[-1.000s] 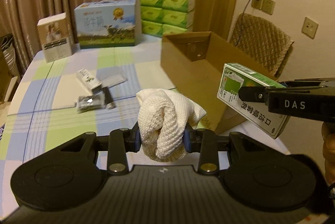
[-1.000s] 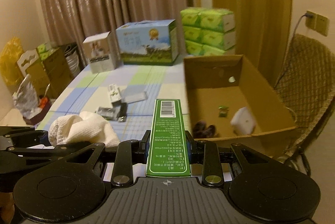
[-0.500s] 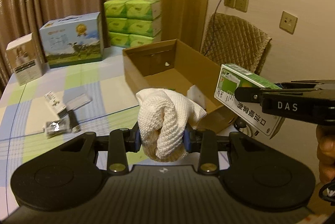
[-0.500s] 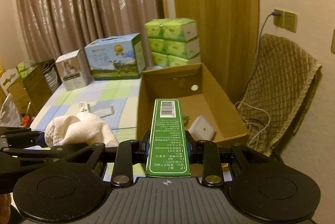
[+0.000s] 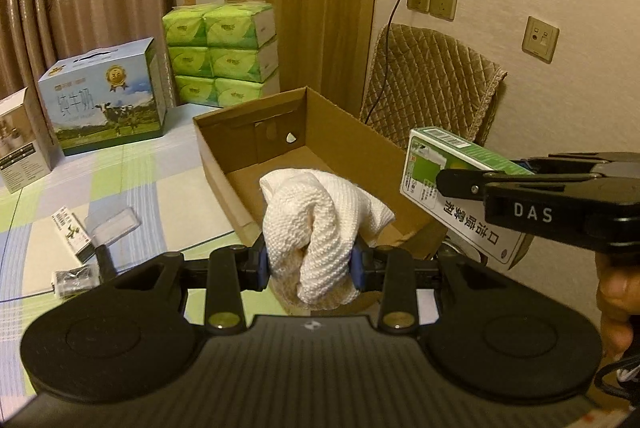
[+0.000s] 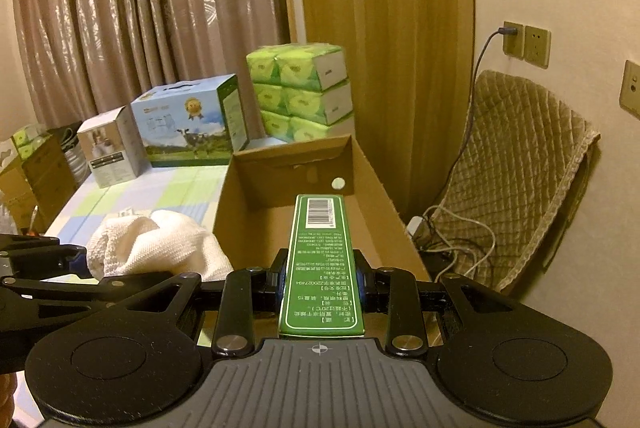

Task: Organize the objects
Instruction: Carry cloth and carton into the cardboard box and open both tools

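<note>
The left tool (image 5: 311, 262) is clamped on a bunched white cloth (image 5: 316, 228) at the cardboard box's (image 5: 348, 143) near rim, while the right tool (image 6: 320, 282) pinches a green carton (image 6: 320, 264) above the box's open inside.

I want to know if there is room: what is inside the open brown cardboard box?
Only bare brown floor and walls of the cardboard box show. The green carton in the right gripper and the white knitted cloth in the left gripper cover its near part.

Both wrist views close above table edge, facing cardboard box (image 5: 320, 147) (image 6: 384, 195); shared: tissue packs (image 5: 224, 55) (image 6: 300, 91).
</note>
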Demonstrator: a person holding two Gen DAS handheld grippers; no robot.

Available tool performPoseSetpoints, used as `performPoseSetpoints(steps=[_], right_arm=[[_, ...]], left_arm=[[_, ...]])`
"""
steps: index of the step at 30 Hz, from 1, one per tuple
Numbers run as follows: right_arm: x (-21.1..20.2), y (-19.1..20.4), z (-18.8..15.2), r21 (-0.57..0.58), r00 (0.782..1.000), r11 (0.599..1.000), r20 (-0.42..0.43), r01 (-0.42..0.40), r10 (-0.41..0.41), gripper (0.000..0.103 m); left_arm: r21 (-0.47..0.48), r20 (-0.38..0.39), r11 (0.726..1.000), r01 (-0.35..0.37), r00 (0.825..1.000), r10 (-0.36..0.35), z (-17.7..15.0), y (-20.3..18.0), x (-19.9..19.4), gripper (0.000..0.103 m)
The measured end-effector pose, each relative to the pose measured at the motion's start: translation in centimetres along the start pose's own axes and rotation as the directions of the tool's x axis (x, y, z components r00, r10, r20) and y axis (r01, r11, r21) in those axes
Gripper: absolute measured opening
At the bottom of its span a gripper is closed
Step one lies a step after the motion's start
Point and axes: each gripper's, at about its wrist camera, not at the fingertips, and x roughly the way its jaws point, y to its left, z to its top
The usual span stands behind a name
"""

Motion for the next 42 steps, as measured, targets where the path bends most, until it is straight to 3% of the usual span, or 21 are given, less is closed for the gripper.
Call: performPoseSetpoints(steps=[27, 29, 31, 42], right_arm=[[7.5, -3.8, 3.1, 0.01, 1.0, 1.0, -0.03, 0.009, -0.009, 0.027], [8.0, -4.0, 3.3, 0.018, 0.999, 1.0, -0.032, 0.009, -0.008, 0.027], [8.3, -4.2, 3.4, 0.026, 0.999, 1.0, -0.035, 0.005, -0.004, 0.027], [9.4, -3.5, 2.9, 0.023, 0.998, 1.0, -0.055, -0.011, 0.012, 0.027]], left_arm=[[0.01, -0.04, 1.0, 0.004, 0.999, -0.003, 2.9, -0.1, 8.3, 0.033], [0.007, -0.06, 1.0, 0.017, 0.998, -0.017, 3.1, 0.1, 9.5, 0.045], [0.0, -0.074, 1.0, 0.001, 0.997, -0.001, 3.2, 0.4, 10.3, 0.048], [-0.038, -0.042, 0.999, -0.032, 0.999, 0.031, 2.4, 2.5, 8.4, 0.048]])
